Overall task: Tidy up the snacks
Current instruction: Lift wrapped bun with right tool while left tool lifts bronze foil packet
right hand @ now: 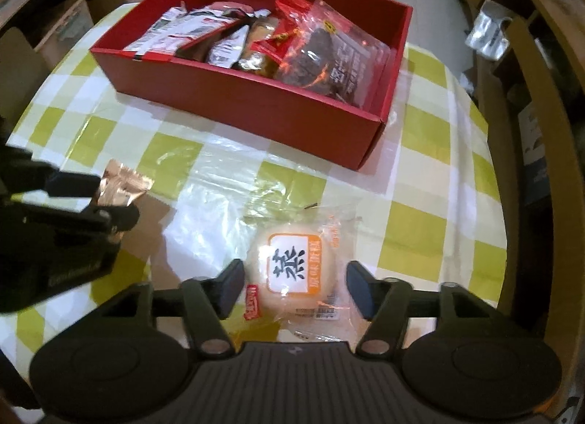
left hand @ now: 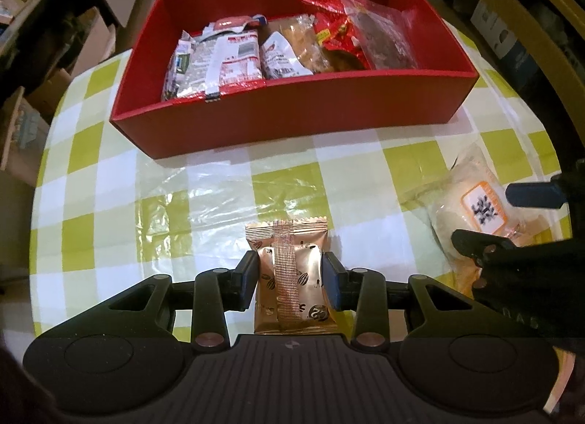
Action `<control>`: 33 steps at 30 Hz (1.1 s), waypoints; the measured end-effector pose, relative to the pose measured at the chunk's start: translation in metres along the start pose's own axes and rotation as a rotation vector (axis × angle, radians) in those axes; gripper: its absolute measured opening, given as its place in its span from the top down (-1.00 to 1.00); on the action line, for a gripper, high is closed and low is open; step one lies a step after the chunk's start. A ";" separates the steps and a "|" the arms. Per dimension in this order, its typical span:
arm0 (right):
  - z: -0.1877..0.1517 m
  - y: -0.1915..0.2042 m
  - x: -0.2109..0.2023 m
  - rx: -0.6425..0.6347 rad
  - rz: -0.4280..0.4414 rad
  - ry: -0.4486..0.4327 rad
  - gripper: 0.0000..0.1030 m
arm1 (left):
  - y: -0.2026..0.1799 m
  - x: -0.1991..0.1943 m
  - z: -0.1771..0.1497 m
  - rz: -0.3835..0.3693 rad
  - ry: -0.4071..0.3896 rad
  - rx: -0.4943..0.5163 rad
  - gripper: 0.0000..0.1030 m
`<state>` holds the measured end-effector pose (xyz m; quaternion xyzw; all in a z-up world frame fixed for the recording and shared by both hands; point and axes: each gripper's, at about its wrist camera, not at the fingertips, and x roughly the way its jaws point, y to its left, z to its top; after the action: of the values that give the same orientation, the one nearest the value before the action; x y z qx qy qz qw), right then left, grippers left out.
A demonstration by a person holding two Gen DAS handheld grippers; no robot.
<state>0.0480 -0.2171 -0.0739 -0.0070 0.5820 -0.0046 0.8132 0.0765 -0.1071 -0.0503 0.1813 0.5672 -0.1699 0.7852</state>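
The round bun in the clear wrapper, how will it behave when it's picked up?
The bun looks soft, so it would probably squash under a hard squeeze. Its loose, glossy film may slip or crinkle. It's likely light for its size.

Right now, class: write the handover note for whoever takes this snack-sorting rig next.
Left gripper: jaws shut on the copper snack packet.
Right gripper: jaws open, straddling the wrapped white bun on the table; not gripped.
Red box: stands behind both, already holding several snack packs.
Done: most snacks boxed.
Left: grip the bun, put it and the copper packet into the box.
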 end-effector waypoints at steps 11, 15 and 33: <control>0.000 0.006 0.035 -0.054 -0.010 0.107 -0.62 | -0.006 0.015 -0.002 0.025 0.033 0.022 0.10; -0.002 -0.005 0.042 0.012 0.005 0.137 -0.96 | -0.003 0.018 -0.003 0.030 0.041 0.023 0.10; -0.012 0.007 0.030 -0.039 -0.017 0.062 -0.62 | -0.007 0.024 -0.010 0.083 0.038 0.064 -0.20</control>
<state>0.0463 -0.2108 -0.1060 -0.0277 0.6068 -0.0002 0.7943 0.0722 -0.1103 -0.0762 0.2332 0.5681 -0.1518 0.7745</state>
